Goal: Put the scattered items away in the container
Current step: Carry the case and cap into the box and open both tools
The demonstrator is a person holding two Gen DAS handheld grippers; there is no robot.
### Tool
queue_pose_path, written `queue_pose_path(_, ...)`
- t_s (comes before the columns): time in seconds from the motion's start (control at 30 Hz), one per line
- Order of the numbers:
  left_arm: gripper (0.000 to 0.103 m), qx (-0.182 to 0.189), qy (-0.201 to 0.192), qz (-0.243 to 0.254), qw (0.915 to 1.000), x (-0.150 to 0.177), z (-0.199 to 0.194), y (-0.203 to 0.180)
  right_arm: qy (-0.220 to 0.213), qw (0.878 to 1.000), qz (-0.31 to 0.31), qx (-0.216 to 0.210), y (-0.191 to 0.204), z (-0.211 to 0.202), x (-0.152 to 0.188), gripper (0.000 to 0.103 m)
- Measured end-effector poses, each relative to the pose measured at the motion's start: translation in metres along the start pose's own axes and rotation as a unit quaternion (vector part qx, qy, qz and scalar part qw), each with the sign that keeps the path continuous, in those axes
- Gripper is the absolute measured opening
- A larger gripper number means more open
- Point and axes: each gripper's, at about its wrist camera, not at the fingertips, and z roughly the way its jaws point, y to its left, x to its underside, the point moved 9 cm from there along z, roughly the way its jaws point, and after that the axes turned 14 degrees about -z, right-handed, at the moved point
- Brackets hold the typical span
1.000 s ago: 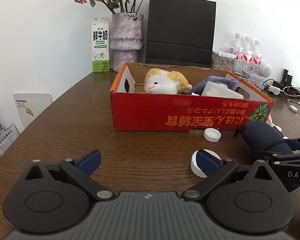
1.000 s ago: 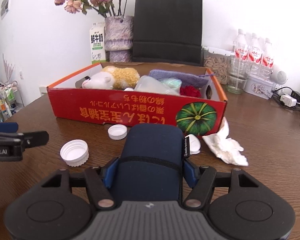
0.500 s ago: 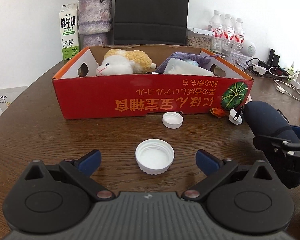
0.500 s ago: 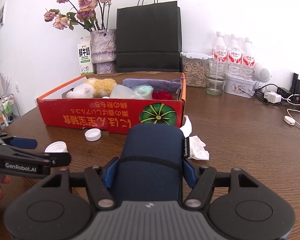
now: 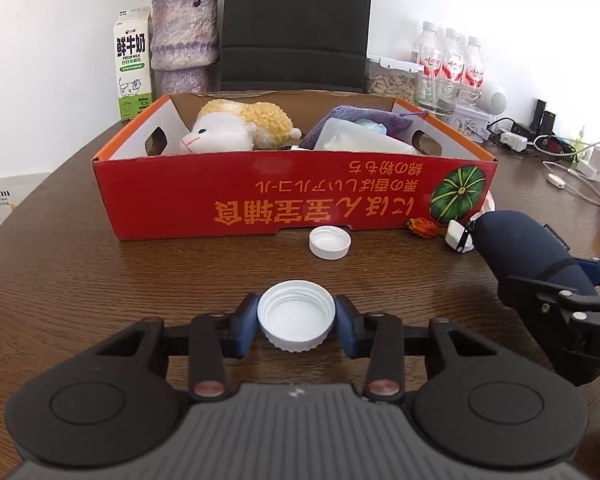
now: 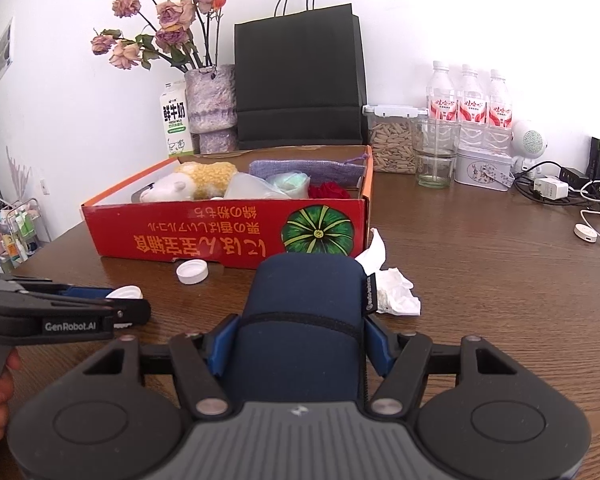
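Observation:
The red cardboard box (image 5: 236,200) stands on the brown table and holds a plush sheep (image 5: 236,128), a purple pouch and a plastic bag. My left gripper (image 5: 296,322) is shut on a large white bottle cap (image 5: 296,320) just in front of the box. A smaller white cap (image 5: 329,242) lies against the box front. My right gripper (image 6: 300,344) is shut on a dark blue pouch (image 6: 304,312), also seen at right in the left wrist view (image 5: 528,248). The box shows in the right wrist view (image 6: 220,232).
Crumpled white tissue (image 6: 388,288) lies by the box's right corner, with a dried orange flower (image 5: 423,226) and a small white clip (image 5: 458,236). Behind the box stand a vase (image 5: 182,36), milk carton (image 5: 133,68), black bag (image 6: 300,80), water bottles (image 6: 468,96) and cables (image 6: 560,192).
My left gripper has closed its fingers on the large white cap, which lay free between them half a second ago. My right gripper still holds the blue pouch.

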Motion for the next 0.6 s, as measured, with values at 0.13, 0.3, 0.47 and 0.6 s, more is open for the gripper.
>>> queue_pose_path(0.13,0.041,0.001,-0.007,-0.001,1.0,-0.003,-0.004,0.0,-0.002,1.0,-0.002,0.001,0.001,-0.001,-0.001,0.063)
queue_pose_path(0.3,0.041,0.008,-0.016,-0.006,0.9998,-0.01,-0.011,0.0,-0.009,1.0,-0.008,0.0,0.002,-0.007,-0.008,0.063)
queue_pose_path(0.47,0.041,0.019,-0.032,-0.005,0.9993,-0.022,-0.021,-0.004,-0.023,1.0,-0.011,0.001,0.002,-0.014,-0.02,0.063)
queue_pose_path(0.6,0.041,0.031,-0.051,-0.003,0.9982,-0.038,-0.03,-0.008,-0.037,0.999,-0.019,0.003,0.003,-0.017,-0.037,0.063)
